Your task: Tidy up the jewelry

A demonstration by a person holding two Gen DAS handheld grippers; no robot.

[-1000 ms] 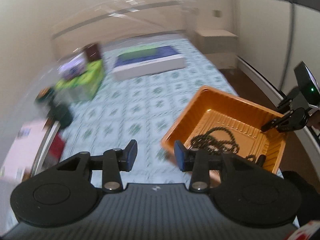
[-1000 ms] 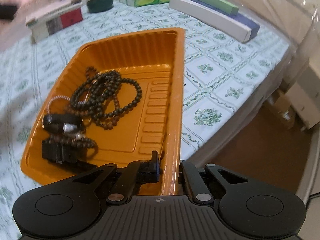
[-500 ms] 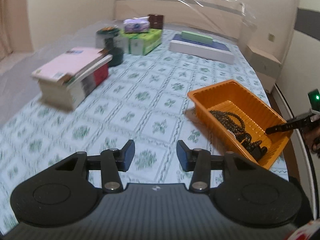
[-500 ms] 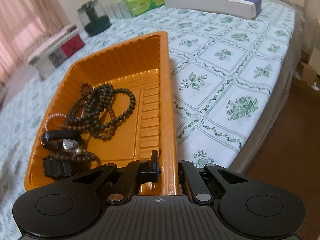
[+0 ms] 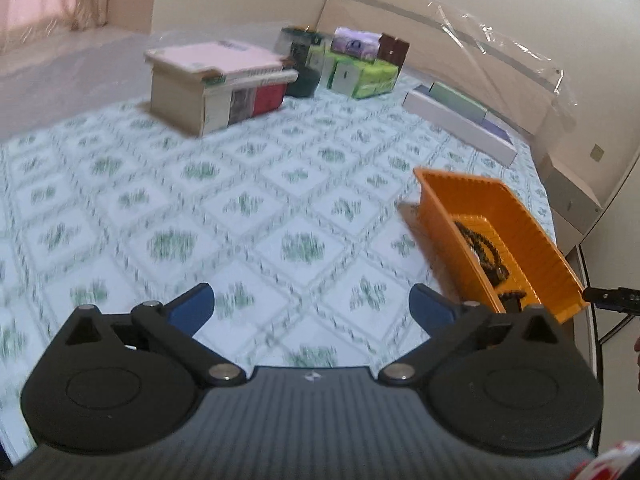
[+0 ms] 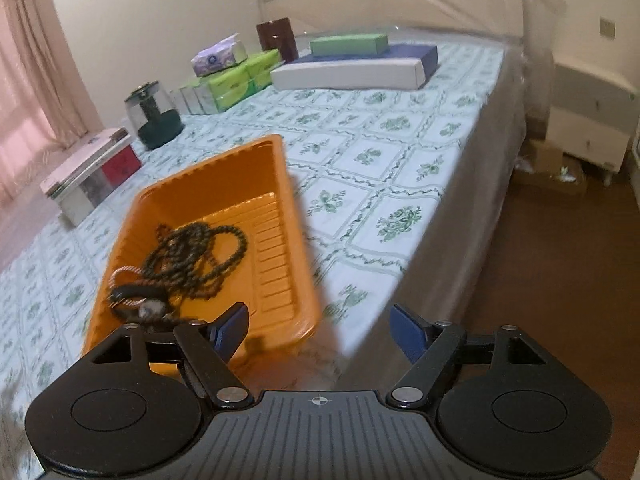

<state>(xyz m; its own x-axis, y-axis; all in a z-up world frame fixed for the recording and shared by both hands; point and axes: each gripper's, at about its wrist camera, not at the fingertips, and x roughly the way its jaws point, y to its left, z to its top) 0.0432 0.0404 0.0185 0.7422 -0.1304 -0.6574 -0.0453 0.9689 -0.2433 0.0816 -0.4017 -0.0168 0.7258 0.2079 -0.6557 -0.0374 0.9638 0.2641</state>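
An orange plastic tray [image 6: 280, 216] sits near the bed's right edge and also shows in the left wrist view [image 5: 528, 236]. It holds dark bead necklaces [image 6: 196, 256], a watch [image 6: 140, 300] and a thin light bracelet [image 6: 120, 274]; the beads [image 5: 484, 252] show in the left view too. My right gripper [image 6: 320, 328] is open and empty, just off the tray's near end. My left gripper [image 5: 312, 306] is open and empty above the patterned bedspread [image 5: 240, 208], left of the tray.
A stack of books [image 5: 224, 84], a dark glass jar [image 6: 154, 116], green tissue packs [image 6: 236, 80] and long flat boxes [image 6: 360, 68] lie at the far side of the bed. A white cabinet [image 6: 592, 120] stands past the bed's right edge over brown floor [image 6: 540, 280].
My right gripper has let go of the tray's rim, opened and drawn back. My left gripper has opened wider and swung left, so the tray now sits at its right.
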